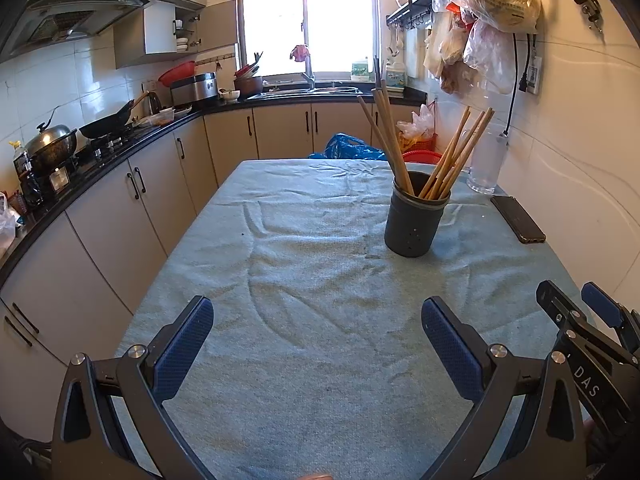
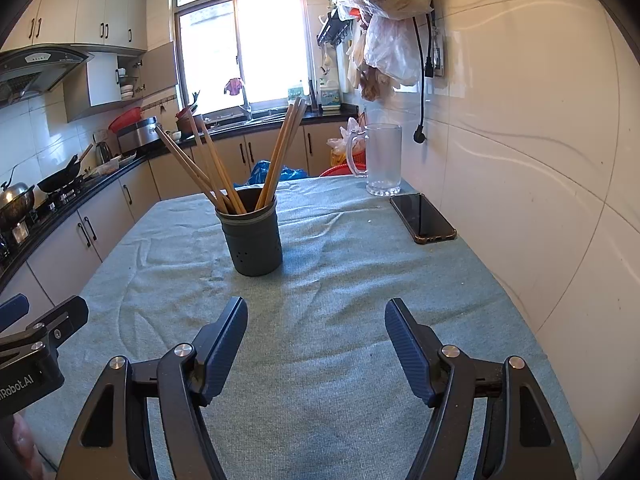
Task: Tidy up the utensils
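Both tongs, left (image 1: 316, 344) and right (image 2: 316, 344), hang wide open and empty; every visible chopstick (image 2: 276, 156) already stands in the holder (image 2: 252, 240), so the task looks finished.

A wrinkled, matt pale-green cloth (image 2: 340, 320) with a rough towel-like nap covers the table. At centre frame stands a dark grey matt plastic-looking cylindrical holder (image 2: 253, 236) holding smooth light wooden chopsticks (image 2: 280, 152). Upper right, a frosted clear glass mug (image 2: 382, 158) and a glossy black phone (image 2: 422, 218). Lower frame, textured blue gripper pads (image 2: 224, 348) on matt black arms.
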`<state>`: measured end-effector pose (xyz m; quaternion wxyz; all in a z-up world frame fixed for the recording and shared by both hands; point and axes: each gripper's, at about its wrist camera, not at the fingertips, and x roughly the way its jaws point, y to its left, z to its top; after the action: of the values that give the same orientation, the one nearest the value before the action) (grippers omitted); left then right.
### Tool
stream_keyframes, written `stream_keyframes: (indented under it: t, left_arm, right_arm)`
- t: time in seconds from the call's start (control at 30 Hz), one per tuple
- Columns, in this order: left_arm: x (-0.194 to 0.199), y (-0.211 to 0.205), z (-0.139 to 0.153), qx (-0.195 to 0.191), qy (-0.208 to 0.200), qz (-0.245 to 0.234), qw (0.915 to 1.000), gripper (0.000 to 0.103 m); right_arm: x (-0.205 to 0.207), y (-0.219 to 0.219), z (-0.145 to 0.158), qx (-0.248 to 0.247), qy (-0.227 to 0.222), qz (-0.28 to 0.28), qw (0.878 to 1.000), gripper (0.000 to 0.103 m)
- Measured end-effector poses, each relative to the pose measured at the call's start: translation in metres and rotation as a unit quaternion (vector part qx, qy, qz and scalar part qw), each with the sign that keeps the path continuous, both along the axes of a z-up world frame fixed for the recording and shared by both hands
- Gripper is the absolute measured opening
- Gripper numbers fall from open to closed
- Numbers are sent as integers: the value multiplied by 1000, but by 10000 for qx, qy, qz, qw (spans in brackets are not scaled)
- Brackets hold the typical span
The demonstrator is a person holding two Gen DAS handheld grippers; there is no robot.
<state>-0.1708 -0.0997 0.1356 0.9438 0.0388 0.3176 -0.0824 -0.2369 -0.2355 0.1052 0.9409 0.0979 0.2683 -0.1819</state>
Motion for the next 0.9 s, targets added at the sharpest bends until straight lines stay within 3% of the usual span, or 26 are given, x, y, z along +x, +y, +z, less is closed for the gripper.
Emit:
stream_keyframes:
  t: [0.9]
  left_arm:
    - [-5, -2, 1, -16, -44, -2, 10000, 103]
  right_arm:
    - [-9, 4, 5, -119, -144, -45, 9998, 77]
